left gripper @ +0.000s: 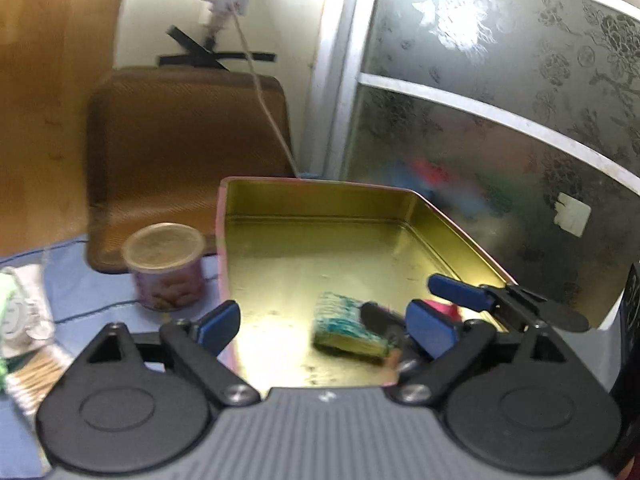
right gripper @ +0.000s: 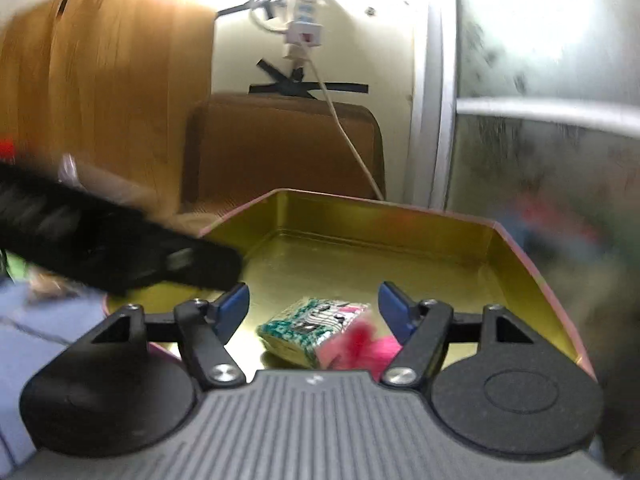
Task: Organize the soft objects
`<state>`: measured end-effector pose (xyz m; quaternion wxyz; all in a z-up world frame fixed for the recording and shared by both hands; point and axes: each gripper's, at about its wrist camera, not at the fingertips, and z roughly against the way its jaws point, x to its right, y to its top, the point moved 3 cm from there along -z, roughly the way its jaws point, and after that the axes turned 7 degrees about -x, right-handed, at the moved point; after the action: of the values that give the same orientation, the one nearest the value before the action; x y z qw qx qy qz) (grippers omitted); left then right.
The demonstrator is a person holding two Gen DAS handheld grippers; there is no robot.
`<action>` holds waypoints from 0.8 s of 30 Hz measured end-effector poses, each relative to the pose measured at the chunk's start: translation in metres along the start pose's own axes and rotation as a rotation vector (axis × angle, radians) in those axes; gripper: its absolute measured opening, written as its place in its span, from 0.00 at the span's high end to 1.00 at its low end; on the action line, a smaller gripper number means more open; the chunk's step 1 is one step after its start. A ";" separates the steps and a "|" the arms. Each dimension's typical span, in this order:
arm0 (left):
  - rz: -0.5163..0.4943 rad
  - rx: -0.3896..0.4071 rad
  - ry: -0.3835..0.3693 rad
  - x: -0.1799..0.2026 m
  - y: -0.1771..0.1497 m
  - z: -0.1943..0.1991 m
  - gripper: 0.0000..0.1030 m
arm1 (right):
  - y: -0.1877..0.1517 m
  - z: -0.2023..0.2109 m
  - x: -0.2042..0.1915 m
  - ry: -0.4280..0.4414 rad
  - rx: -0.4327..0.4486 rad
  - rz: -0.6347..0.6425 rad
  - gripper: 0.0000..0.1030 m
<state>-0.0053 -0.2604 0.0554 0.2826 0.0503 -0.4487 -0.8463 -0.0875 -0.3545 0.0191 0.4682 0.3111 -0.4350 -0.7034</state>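
A gold tin tray (left gripper: 320,204) with a pink outside stands on the blue cloth; it also shows in the right wrist view (right gripper: 400,220). A soft green-and-white packet (left gripper: 346,326) lies on the tray floor near its front, also in the right wrist view (right gripper: 308,326), with a pink soft piece (right gripper: 374,346) beside it. My left gripper (left gripper: 326,324) is open and empty over the tray's front edge. My right gripper (right gripper: 314,310) is open and empty just above the packet; it shows in the left wrist view (left gripper: 440,308) at the tray's right. The left gripper appears as a blurred black shape (right gripper: 120,236).
A round pink snack cup (left gripper: 166,266) stands left of the tray on the blue cloth (left gripper: 92,292). White packets and cotton swabs (left gripper: 28,368) lie at the far left. A brown chair back (left gripper: 188,140) and frosted glass door (left gripper: 500,120) stand behind.
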 end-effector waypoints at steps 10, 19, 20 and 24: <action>0.239 0.104 0.235 -0.104 -0.047 0.079 0.08 | 0.008 0.021 -0.060 0.224 0.115 0.052 0.29; 0.394 0.077 0.583 -0.200 -0.116 0.128 0.08 | -0.025 0.013 -0.175 0.500 0.004 0.292 0.29; 0.395 0.068 0.601 -0.205 -0.121 0.128 0.08 | -0.027 0.004 -0.183 0.506 -0.018 0.315 0.29; 0.417 0.040 0.610 -0.221 -0.137 0.123 0.08 | -0.031 -0.025 -0.203 0.524 -0.138 0.306 0.29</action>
<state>0.0783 0.0049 -0.0173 0.5688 0.2132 -0.3610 -0.7076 -0.0040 -0.1683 -0.0132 0.6849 0.3802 -0.2923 -0.5486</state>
